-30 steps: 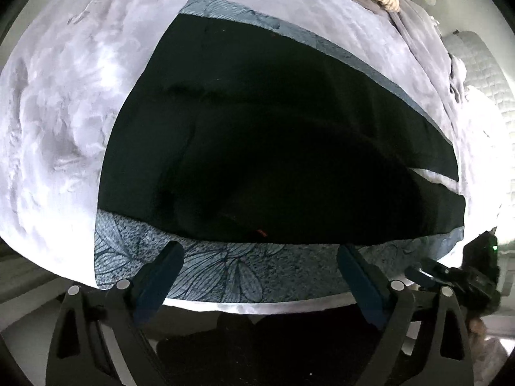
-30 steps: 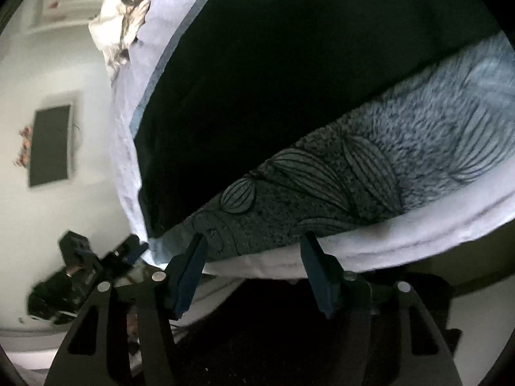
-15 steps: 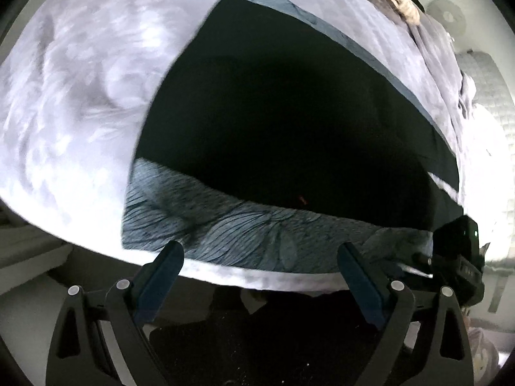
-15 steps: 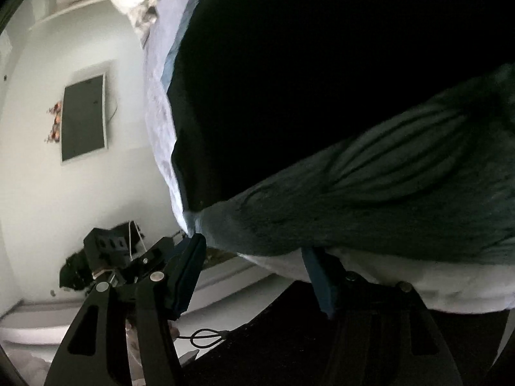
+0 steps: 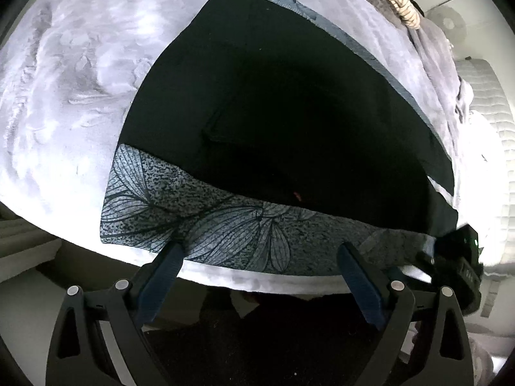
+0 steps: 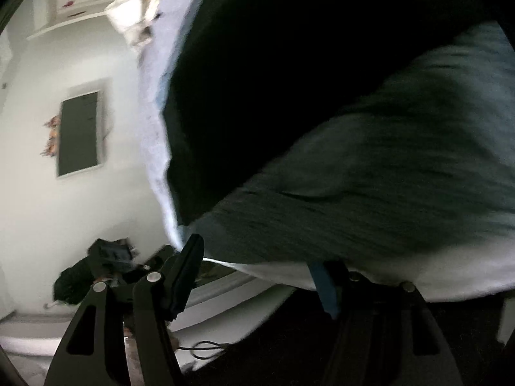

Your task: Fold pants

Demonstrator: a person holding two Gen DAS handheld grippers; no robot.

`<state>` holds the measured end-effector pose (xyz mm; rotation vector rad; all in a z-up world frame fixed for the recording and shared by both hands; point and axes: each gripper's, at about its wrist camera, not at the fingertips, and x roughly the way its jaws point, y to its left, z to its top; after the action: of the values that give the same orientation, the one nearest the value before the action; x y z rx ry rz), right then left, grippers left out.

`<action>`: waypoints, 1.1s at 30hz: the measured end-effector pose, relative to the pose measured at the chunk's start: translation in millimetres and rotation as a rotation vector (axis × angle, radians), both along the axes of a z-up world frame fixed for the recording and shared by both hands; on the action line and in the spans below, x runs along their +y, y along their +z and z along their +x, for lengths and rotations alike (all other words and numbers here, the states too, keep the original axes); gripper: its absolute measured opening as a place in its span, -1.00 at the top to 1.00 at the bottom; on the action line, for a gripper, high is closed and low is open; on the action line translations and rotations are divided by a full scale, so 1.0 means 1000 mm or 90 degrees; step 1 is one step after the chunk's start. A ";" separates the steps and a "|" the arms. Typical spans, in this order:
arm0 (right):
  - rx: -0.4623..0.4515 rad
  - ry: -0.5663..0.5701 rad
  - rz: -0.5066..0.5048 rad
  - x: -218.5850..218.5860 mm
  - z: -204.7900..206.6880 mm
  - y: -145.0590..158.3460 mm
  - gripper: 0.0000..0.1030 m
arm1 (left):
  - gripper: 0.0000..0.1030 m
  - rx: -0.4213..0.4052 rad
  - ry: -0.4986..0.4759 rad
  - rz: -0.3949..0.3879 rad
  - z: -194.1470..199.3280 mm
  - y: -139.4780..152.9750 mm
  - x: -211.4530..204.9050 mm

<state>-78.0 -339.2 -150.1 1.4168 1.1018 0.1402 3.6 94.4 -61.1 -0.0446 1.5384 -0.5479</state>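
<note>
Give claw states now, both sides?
Left claw: open, empty, at the blanket's near edge.
Right claw: open, empty, beside the pants.

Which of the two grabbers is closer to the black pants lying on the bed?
Hard to call. The left gripper sits open at the bed's near edge, short of the black pants. The right gripper sits likewise off their corner, perhaps slightly nearer.

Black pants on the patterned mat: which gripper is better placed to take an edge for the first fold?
Probably the left gripper: it is open, squarely facing the black pants over the leaf-patterned mat. The right gripper, also open, sits off the bed's corner in a blurred view.
</note>
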 end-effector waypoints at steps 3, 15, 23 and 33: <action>-0.030 0.038 0.020 0.020 0.029 -0.001 -0.35 | -0.89 0.004 0.006 -0.012 0.001 0.004 0.013; -0.130 0.034 0.017 0.012 0.064 0.062 -0.36 | -0.89 0.066 0.083 -0.133 0.002 -0.008 0.023; -0.025 -0.024 -0.034 -0.003 0.020 0.029 -0.36 | 0.05 0.056 0.097 -0.132 0.031 -0.012 0.003; 0.019 -0.218 -0.007 -0.059 -0.045 0.019 0.78 | 0.47 0.046 0.059 -0.068 0.041 -0.002 -0.004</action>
<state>-122.9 -398.2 -131.2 1.5792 0.8679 -0.1329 44.4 90.6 -62.9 -0.2191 1.5674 -0.5597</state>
